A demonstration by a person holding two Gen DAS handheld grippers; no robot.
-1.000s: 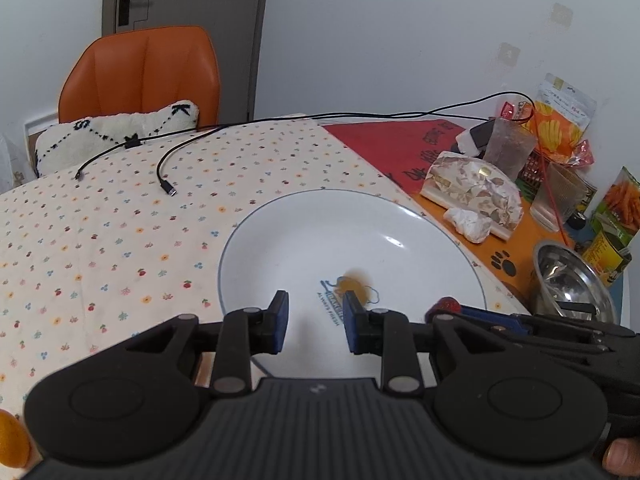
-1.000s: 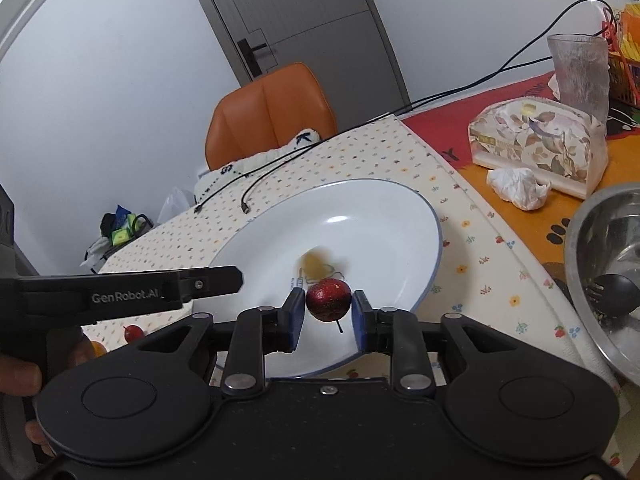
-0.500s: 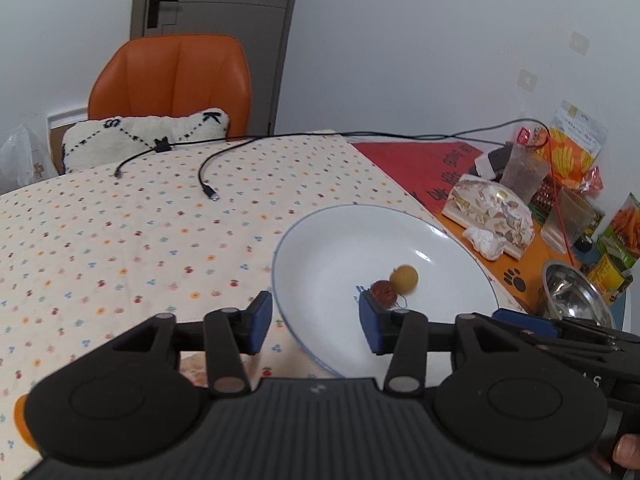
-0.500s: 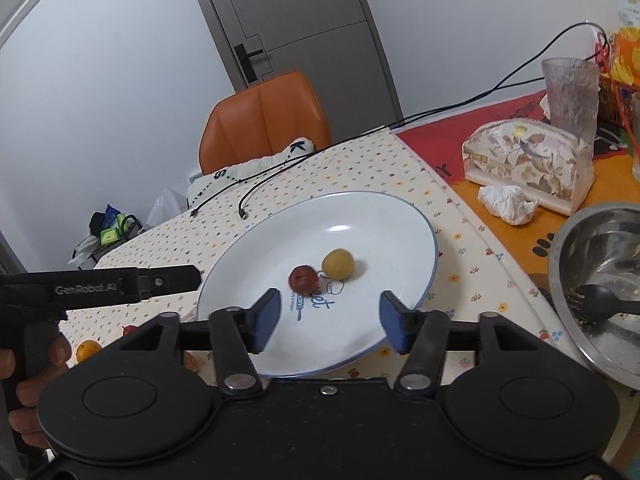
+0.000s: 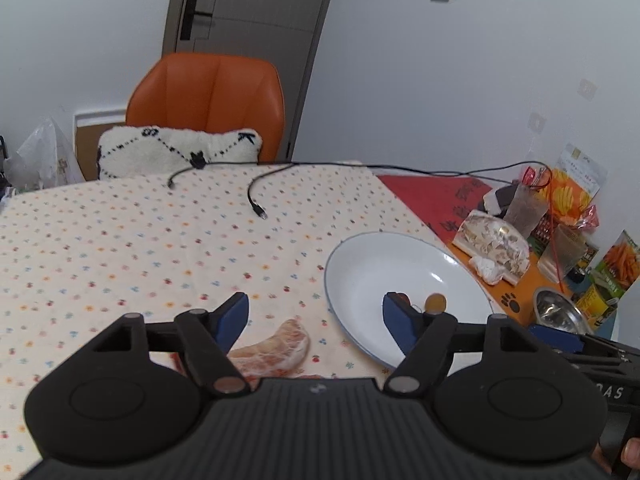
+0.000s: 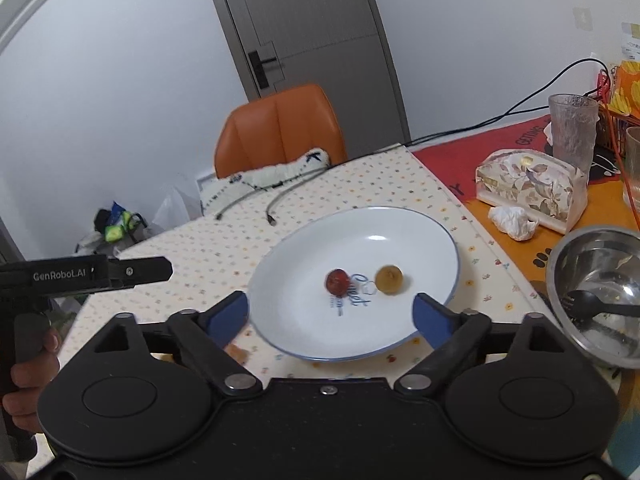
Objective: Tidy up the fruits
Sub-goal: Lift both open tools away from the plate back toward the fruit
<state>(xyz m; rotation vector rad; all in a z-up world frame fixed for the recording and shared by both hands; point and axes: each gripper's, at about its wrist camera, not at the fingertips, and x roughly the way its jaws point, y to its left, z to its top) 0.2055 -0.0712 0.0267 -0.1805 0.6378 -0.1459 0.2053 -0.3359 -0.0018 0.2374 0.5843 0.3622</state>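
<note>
1. The table carries the work; the plate sits toward its right side, holding a red fruit and a yellow fruit side by side near the centre, apart from each other.
2. The pomelo slice lies on the cloth at about 8 o'clock from the plate, just off its rim. It looks like the next piece to gather.
3. The left gripper is spread wide and holds nothing, with the slice just below its left finger. To do this well, I judge it should centre over the slice, straddle its narrow width, and close gently, since the flesh looks soft.
4. The right gripper is also spread wide and empty, hovering at the plate's 6 o'clock edge. It is best kept clear of the left one's path.
5. Hard to tell: the slice's near end is hidden by the gripper body. In the right view only an orange scrap shows by the left finger.
</note>
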